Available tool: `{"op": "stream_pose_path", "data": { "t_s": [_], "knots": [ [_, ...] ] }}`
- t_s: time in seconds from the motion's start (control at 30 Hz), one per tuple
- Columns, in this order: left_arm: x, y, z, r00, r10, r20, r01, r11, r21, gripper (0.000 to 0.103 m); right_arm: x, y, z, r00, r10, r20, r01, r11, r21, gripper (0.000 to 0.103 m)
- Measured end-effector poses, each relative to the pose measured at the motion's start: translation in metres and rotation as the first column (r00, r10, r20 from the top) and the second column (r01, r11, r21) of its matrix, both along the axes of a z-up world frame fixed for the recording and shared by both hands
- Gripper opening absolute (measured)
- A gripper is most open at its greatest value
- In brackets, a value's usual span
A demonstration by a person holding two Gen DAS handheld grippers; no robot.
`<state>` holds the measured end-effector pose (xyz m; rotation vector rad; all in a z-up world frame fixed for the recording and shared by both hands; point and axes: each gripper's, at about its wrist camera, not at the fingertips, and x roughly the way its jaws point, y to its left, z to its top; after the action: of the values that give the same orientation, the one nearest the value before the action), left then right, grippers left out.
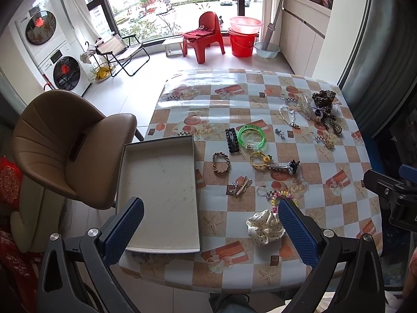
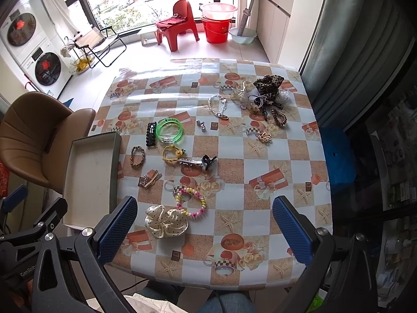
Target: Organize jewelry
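Jewelry and hair pieces lie scattered on the checked tablecloth. A grey open box (image 1: 159,195) (image 2: 91,177) sits empty at the table's left edge. A white dotted scrunchie (image 1: 264,227) (image 2: 166,220) and a pink-yellow bead bracelet (image 2: 191,200) lie at the near side. A green bangle (image 1: 251,136) (image 2: 170,130), black hair clip (image 1: 232,139), braided bracelet (image 1: 221,162) and silver claw clip (image 2: 194,162) lie mid-table. My left gripper (image 1: 211,229) is open and empty above the near edge. My right gripper (image 2: 206,230) is open and empty, above the scrunchie's right.
A leopard scrunchie (image 2: 268,84), a clear chain (image 2: 219,105) and coil ties (image 2: 278,117) lie at the far right. A brown chair (image 1: 65,143) stands left of the table. The right gripper shows at the left wrist view's right edge (image 1: 396,195).
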<state>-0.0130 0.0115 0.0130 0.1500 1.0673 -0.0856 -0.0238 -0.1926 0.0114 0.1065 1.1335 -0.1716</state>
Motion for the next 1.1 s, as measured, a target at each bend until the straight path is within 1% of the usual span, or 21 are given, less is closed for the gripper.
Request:
{"op": "stream_pose_path", "data": {
  "t_s": [0.27, 1.1],
  "knots": [
    [0.0015, 0.0001, -0.0023, 1.0, -0.002, -0.012, 0.002, 1.0, -0.005, 0.103, 0.0003, -0.0012, 0.0002, 1.0, 0.001, -0.001, -0.001, 1.0, 0.0, 0.103],
    [0.0035, -0.0005, -0.0032, 1.0, -0.005, -0.015, 0.005, 1.0, -0.013, 0.103, 0.0005, -0.0001, -0.0001, 1.0, 0.003, -0.003, -0.003, 1.0, -0.001, 0.103]
  ]
}}
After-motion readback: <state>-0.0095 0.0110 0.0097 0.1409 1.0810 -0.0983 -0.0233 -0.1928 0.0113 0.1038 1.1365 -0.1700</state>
